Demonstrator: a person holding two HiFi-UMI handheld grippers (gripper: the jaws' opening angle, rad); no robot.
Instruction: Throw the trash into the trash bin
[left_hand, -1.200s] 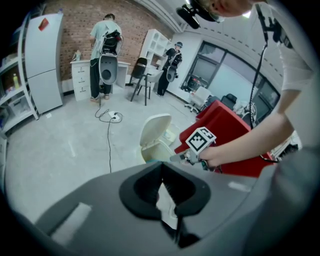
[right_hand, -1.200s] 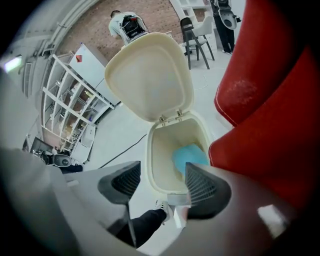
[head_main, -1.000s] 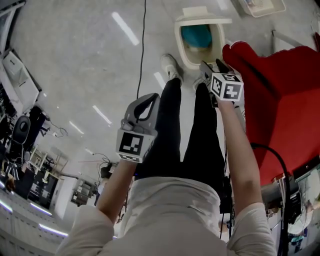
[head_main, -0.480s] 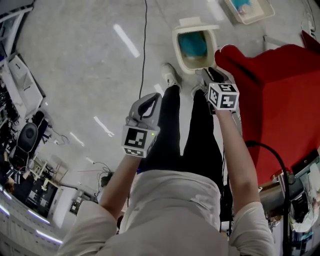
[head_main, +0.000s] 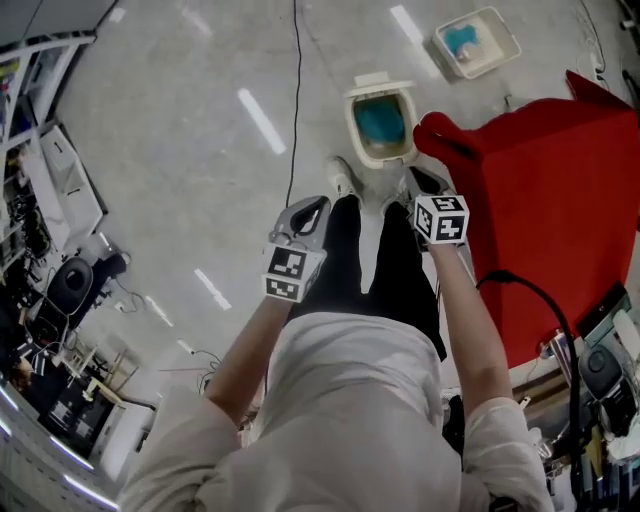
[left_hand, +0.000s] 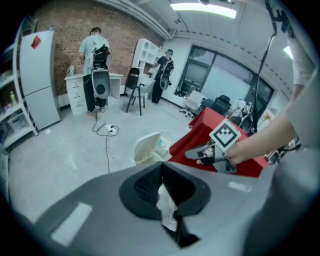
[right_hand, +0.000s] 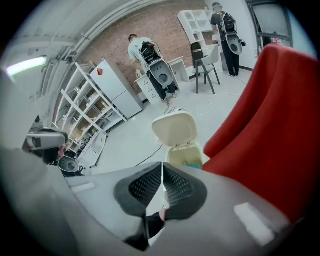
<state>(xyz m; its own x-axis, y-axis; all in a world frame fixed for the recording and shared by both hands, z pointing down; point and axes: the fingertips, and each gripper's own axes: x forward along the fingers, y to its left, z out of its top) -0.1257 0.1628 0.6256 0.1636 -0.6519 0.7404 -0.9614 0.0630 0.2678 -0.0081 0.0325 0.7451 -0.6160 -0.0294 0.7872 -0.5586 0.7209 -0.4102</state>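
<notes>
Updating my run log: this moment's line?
left claw: shut on white crumpled paper | right claw: just closed, empty | cream plastic trash bin: lid open

Bright, even indoor lighting, ceiling strip lamp overhead, streak glare on glossy floor, soft faint shadows, strong fisheye bending, dark vignetted corners in both gripper views, near foreground slightly soft.

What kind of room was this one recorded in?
Probably an indoor lab or workshop-style office: a brick wall, open shelves loaded with gear, office chairs, and a cable trailing across a pale polished floor.
</notes>
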